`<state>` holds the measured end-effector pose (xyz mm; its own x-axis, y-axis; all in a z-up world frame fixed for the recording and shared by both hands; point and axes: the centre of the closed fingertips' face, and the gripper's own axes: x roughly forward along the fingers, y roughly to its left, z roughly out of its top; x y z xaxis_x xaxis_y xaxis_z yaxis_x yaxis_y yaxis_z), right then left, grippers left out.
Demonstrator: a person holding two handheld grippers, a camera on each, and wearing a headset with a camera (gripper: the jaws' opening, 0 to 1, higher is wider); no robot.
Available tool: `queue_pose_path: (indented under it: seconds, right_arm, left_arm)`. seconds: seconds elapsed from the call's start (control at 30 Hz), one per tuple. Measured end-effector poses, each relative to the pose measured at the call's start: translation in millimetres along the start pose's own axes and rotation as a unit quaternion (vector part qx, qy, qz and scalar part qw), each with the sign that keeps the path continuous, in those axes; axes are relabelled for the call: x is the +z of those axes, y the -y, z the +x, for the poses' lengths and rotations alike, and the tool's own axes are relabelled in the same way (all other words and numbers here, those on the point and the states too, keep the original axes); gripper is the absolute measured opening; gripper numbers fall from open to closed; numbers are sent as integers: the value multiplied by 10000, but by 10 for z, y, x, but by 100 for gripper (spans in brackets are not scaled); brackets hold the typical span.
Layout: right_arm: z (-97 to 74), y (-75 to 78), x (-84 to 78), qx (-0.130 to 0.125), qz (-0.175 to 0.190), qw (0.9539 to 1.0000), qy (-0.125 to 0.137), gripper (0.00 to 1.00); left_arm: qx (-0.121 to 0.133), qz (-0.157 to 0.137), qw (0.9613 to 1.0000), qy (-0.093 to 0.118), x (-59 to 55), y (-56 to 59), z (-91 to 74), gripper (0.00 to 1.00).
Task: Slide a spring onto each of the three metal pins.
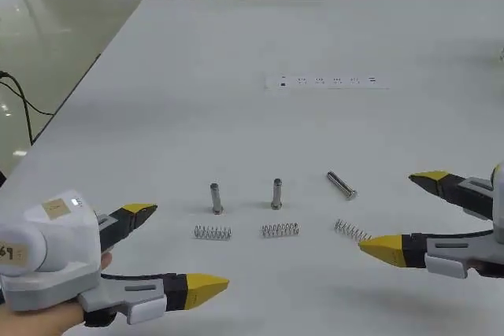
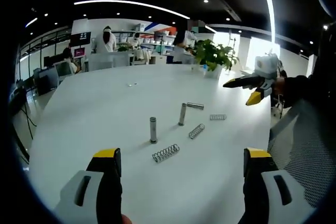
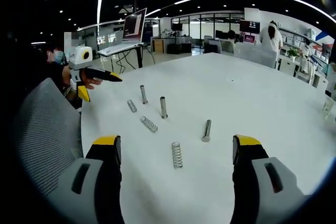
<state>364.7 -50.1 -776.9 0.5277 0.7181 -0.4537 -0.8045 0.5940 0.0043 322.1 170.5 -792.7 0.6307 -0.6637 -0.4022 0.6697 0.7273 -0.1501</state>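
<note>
On the big white worktable (image 1: 236,116), three short silvery metal pins sit in a loose row, roughly between the two grippers. The left pin (image 1: 216,198) and the middle pin (image 1: 276,193) stand on end. The right pin (image 1: 341,185) lies flat on its side, angled away from the other two.

Just in front of each pin, on the person's side, lies a small coiled wire spring: the left spring (image 1: 213,232), the middle spring (image 1: 280,230) and the right spring (image 1: 351,230). None of them touches a pin, and none is on a pin yet.

The left gripper (image 1: 177,248), grey with black jaws and yellow tips, hovers at the near left, held in a hand (image 1: 39,322). Its jaws are spread wide with nothing between them. The right gripper (image 1: 403,212), same colours, comes in from the right edge, also spread wide and empty. Its nearer tip is just beside the right spring, but it's hard to say if they touch.

Farther back, a flat white power strip (image 1: 327,81) sits flush in the table surface.
</note>
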Motion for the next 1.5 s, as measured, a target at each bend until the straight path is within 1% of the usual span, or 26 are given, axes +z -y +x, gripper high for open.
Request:
queue_pose_path:
  seconds: [0.43,1.1,1.5]
  right_arm:
    - [3,2,-10,-13,15,10000,-17,88]
    - [9,2,-36,-5,24,10000,-58,88]
    - [7,4,-32,-8,29,10000,-50,88]
  left_arm:
    - [-5,2,10000,-5,-14,-18,5,95]
    - [-4,-14,10000,-7,-11,22,12,95]
    - [0,-16,10000,-3,-4,16,11,95]
